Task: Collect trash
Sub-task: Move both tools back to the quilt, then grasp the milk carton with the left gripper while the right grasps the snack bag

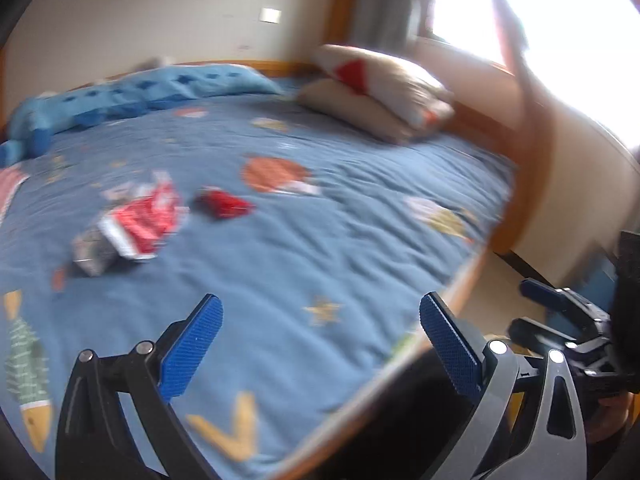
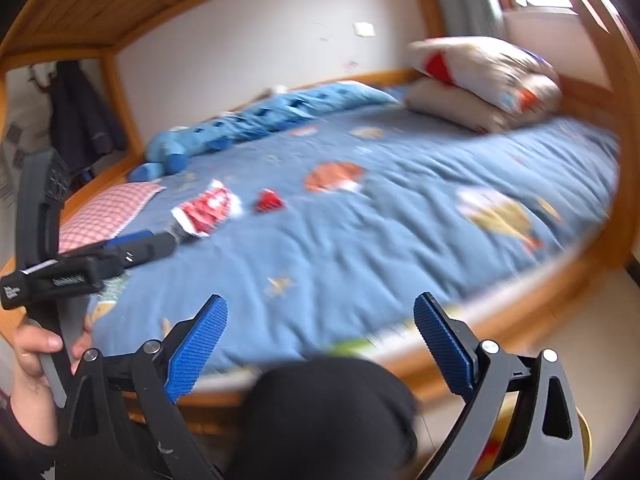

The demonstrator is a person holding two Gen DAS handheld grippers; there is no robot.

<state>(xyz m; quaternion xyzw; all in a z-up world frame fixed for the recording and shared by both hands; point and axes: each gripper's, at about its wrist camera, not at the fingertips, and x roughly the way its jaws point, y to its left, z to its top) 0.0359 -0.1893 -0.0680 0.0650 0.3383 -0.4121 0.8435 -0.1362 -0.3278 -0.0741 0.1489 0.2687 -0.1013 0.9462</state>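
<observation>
A crumpled red-and-silver wrapper lies on the blue bedspread, with a small red wrapper just to its right. Both also show in the right wrist view, the big wrapper and the small red one. My left gripper is open and empty, over the bed's near part, short of the trash. My right gripper is open and empty, at the bed's front edge. The left gripper's fingers appear in the right view, close to the big wrapper.
Two stacked pillows lie at the bed's far right, a rolled blue blanket along the wall, a pink checked pillow at the left. A wooden bed frame borders the mattress. A dark round object sits below the right gripper.
</observation>
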